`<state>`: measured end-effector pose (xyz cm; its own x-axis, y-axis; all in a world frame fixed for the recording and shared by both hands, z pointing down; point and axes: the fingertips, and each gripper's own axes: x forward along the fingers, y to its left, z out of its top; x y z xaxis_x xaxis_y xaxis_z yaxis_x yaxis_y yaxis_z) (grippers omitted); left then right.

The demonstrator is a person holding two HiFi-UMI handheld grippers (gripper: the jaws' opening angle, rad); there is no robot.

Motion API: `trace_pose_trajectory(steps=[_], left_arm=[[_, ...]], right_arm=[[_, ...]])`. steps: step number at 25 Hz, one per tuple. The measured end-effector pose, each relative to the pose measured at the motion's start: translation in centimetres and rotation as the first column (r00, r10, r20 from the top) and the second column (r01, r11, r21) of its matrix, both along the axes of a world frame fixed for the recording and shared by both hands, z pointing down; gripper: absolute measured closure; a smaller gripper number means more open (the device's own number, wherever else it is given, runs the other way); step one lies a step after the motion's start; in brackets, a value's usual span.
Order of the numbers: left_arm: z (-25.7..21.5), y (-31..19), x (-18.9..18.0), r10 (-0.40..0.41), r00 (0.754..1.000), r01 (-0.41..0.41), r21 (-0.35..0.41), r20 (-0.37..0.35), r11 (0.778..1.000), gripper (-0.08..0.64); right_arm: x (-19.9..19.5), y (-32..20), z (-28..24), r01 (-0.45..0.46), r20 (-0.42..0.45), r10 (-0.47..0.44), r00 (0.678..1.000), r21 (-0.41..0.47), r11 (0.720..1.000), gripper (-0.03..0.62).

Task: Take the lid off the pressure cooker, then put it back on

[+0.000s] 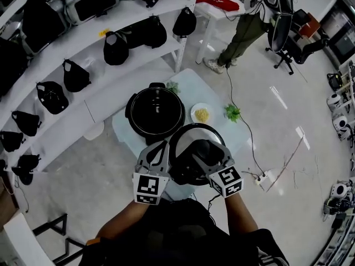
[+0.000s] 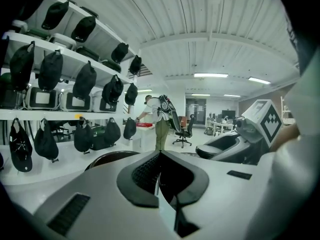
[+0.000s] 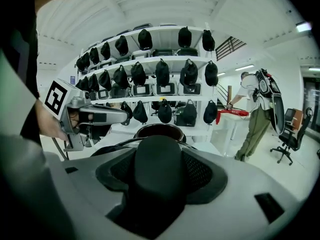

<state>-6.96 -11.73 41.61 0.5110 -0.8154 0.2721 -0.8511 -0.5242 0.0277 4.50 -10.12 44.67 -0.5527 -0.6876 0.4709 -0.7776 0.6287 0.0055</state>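
Note:
The black pressure cooker pot stands without its lid on a small pale table. Its lid, dark with a silver rim, hangs above the table's near edge, just near-right of the pot. My right gripper is shut on the lid's black handle. My left gripper grips the lid's left side, and a thin pale edge shows between its nearly closed jaws. The pot's rim lies ahead of both grippers: the pot in the left gripper view, the pot in the right one.
A small plate of yellow food and green sprigs lie on the table right of the pot. White shelves with black bags run along the left. A person and an office chair are beyond the table. A power strip lies on the floor.

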Motion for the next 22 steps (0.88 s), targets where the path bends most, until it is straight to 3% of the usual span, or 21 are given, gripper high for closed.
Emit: trace_pose_trajectory(steps=[13,22], left_arm=[[4.7,3.9,5.1,-0.028,0.998,0.032,-0.078,0.056,0.996,0.554],[8.4,5.1,5.9,-0.038,0.995,0.049,-0.131,0.088,0.99,0.554]], right_arm=[[4.7,2.4,5.0,0.012,-0.028,-0.014,1.0,-0.052,0.999,0.302],[4.9,2.7,9.8,0.019,-0.028,-0.022,0.999,-0.107,0.994,0.302]])
